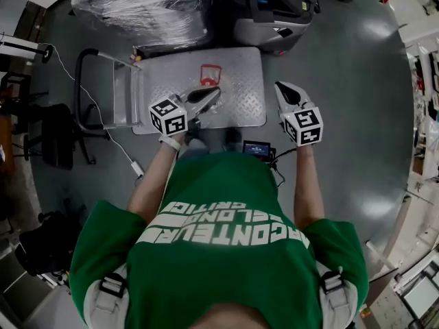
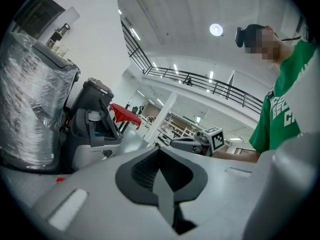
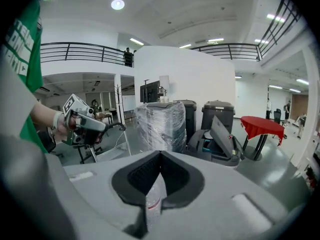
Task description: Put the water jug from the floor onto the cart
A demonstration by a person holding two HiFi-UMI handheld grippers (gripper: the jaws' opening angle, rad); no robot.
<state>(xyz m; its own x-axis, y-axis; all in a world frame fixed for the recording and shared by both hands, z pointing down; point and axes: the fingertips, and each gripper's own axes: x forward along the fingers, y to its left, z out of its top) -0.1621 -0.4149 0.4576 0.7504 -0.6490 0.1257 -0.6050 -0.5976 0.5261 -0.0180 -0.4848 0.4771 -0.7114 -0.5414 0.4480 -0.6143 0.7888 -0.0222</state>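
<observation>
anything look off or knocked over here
Nothing much stands out. The jug sits on the cart, with no spill visible. Only a loose white cable trails across the floor beside the cart.

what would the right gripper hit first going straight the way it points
Probably the plastic-wrapped stack, dead ahead above its jaws. The water jug sits lower in that line, so it would likely pass over it; depth is unclear.

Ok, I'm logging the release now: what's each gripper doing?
Left gripper: closed, holding nothing.
Right gripper: closed, holding nothing; the water jug stands apart on the cart.
</observation>
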